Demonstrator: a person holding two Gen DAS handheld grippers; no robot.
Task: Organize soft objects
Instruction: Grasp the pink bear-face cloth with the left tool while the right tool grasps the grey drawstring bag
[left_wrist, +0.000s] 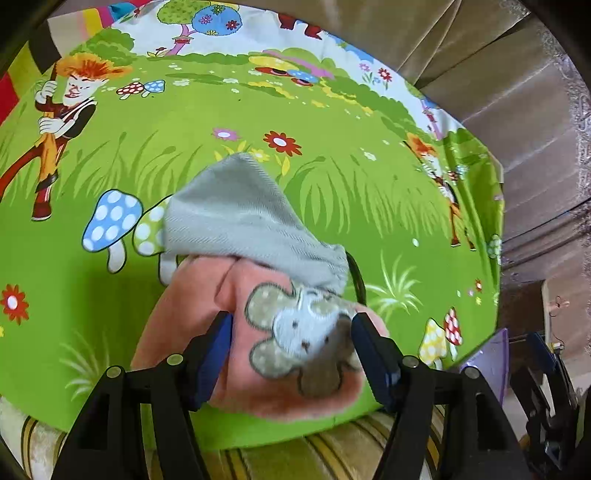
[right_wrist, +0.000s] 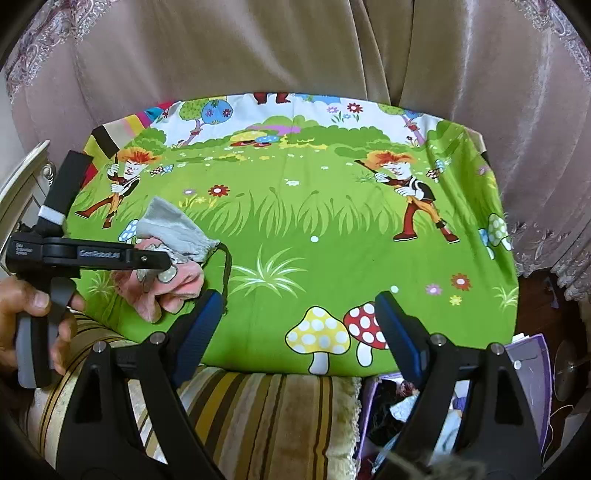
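Note:
A pink cloth (left_wrist: 236, 295) with a grey mouse patch lies near the front edge of the green sheet. A grey drawstring pouch (left_wrist: 240, 218) rests on its far end, its black cord (right_wrist: 227, 266) trailing to the right. My left gripper (left_wrist: 291, 343) points down at the pink cloth. Its jaws stand apart on either side of the patch, and the cloth lies between them unpinched. In the right wrist view the same gripper (right_wrist: 159, 260) shows from the side over the pink cloth (right_wrist: 184, 284) and pouch (right_wrist: 173, 229). My right gripper (right_wrist: 295, 321) is open and empty above the sheet's front edge.
The green cartoon sheet (right_wrist: 332, 240) covers a raised surface, with beige curtains (right_wrist: 258, 55) behind it. A striped cushion (right_wrist: 258, 406) lies in front. A purple container (right_wrist: 528, 365) of mixed items sits at the front right. A hand (right_wrist: 33, 306) holds the left gripper's handle.

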